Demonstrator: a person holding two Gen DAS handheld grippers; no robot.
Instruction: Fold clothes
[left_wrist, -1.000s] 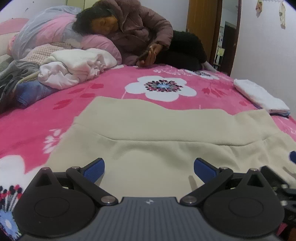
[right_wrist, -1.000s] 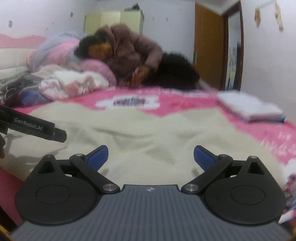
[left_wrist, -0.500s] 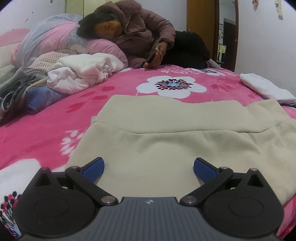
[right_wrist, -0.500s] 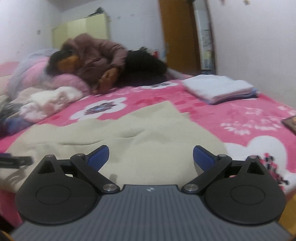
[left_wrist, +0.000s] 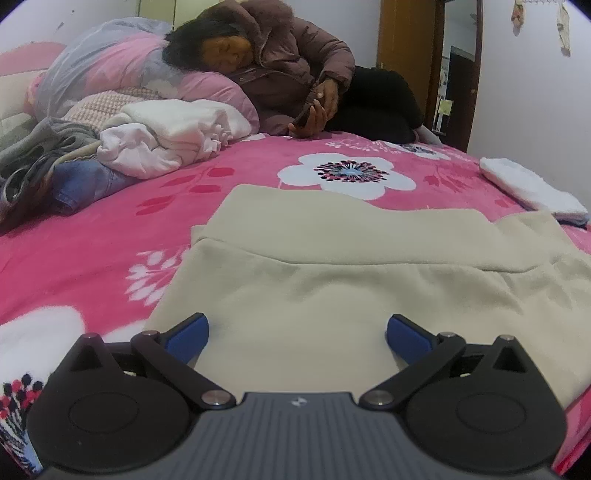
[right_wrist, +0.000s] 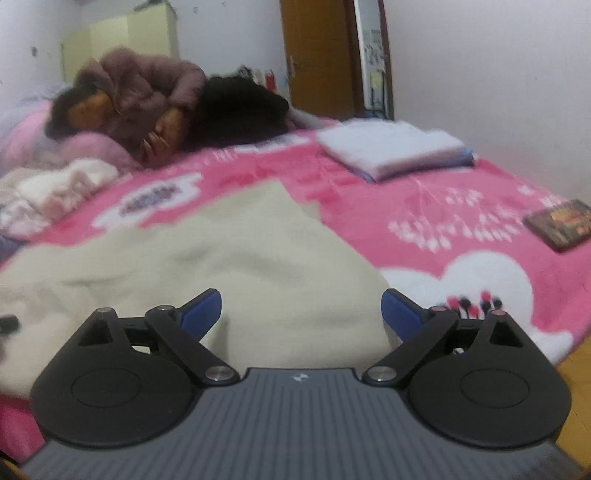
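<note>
A beige garment lies spread flat on the pink flowered bed, its far edge folded over as a band. In the left wrist view my left gripper hovers open over the garment's near left part, nothing between its blue pads. The right wrist view is blurred: the same beige garment fills the left and middle, and my right gripper hangs over its near right corner. Its jaws stand wide and are closing slightly, with no cloth pinched between them.
A person in a brown jacket lies at the head of the bed. Unfolded clothes are heaped at the left. A folded white stack sits at the right, a dark booklet near the bed's right edge.
The right wrist view has swung right and rolled: the folded stack and the booklet came into view. The left gripper shifted slightly, the garment's left edge now nearer the middle of its view.
</note>
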